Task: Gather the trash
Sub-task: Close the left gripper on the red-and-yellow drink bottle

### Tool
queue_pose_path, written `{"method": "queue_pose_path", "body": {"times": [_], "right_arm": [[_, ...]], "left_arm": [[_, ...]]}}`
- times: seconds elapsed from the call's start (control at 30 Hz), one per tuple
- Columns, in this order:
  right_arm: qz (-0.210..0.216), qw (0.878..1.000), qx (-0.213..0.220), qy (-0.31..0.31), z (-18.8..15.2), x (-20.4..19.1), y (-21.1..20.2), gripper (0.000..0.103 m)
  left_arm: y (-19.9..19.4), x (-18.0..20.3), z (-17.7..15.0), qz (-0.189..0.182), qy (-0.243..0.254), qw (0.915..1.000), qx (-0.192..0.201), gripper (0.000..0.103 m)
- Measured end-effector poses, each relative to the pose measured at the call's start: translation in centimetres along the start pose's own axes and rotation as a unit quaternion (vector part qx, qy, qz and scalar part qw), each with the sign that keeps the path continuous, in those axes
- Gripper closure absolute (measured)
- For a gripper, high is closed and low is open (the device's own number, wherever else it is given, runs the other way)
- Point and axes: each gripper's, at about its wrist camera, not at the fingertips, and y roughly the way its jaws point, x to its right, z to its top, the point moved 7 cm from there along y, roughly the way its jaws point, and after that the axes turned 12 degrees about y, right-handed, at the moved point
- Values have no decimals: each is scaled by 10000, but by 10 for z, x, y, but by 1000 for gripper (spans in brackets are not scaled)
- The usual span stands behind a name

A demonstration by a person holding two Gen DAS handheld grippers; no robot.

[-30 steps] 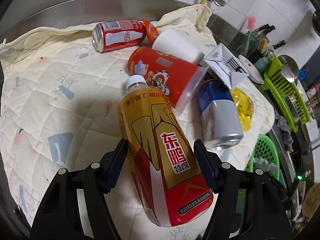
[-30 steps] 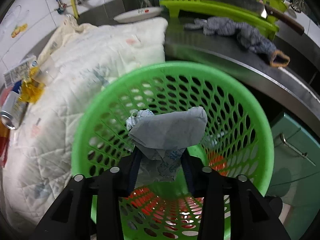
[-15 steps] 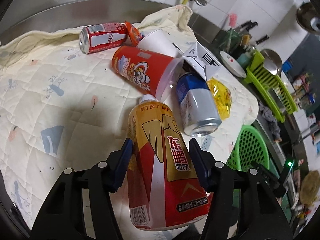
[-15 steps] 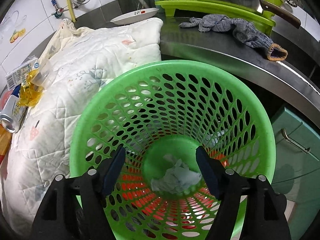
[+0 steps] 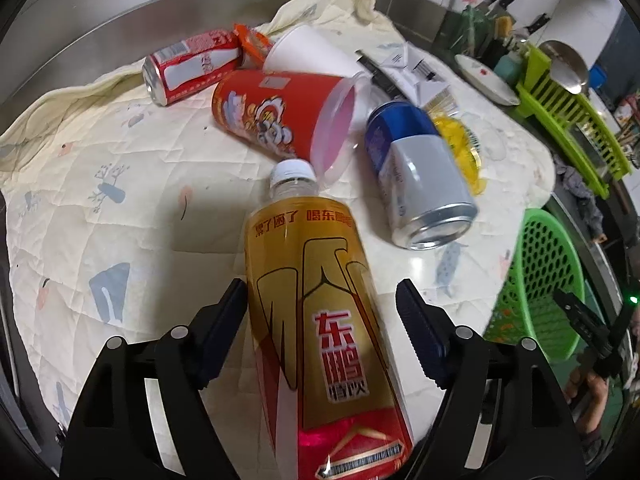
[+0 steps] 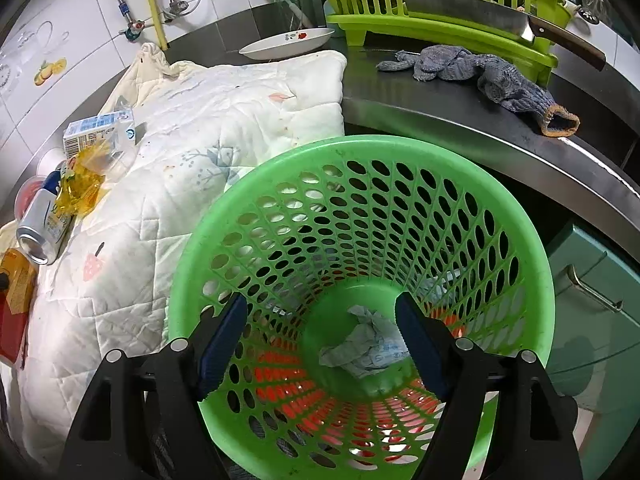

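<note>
Left hand-held gripper [image 5: 322,322] tilted down over the quilted cloth [image 5: 100,184], jaws just widened and standing apart around the yellow drink bottle [image 5: 320,312]: left pad at or just beside the label, right pad clear of it, so no squeeze. Bottle lying with white cap pointing away. Past the cap, a red plastic cup [image 5: 280,114] on its side, mouth toward the blue-and-silver can [image 5: 416,184] just to its right. Farther back, a red soda can [image 5: 192,66], an orange wrapper [image 5: 252,42], a white paper cup [image 5: 308,56] and a flattened carton [image 5: 408,74], bunched close together; yellow cellophane [image 5: 460,148] beside the blue can. Right hand-held gripper [image 6: 320,340] held over the green basket [image 6: 532,248], jaws just opened, nothing between them; crumpled paper [image 6: 360,344] lying on the basket bottom. Cloth spread on a stainless steel surface [image 6: 460,120] against a white-tiled wall [image 6: 60,20] with pipes. On the bare steel beyond the basket, a grey knitted glove [image 6: 480,70], a white dish [image 6: 288,42], and a lime dish rack [image 6: 440,8] with a cleaver [image 6: 480,16] laid across it. Teal cabinet [image 6: 588,300] below the edge at right.
</note>
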Motion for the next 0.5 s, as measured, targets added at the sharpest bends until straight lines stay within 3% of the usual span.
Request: {"method": "queue_pose_path", "body": {"times": [0.07,0.3,0.5], "right_arm": [[20,10000,18,1,-1,0,-3,29],[119,9998,138,35,1,0,-18,29],[204,9993,308,-56,3,-3,-39,29]], "left_arm": [[4,-4,-1,121,-9,9999,-39,36],[-19,4,-5,-57,89,9995,288,38],[-52,53,8,-564,558,9946,675,38]]}}
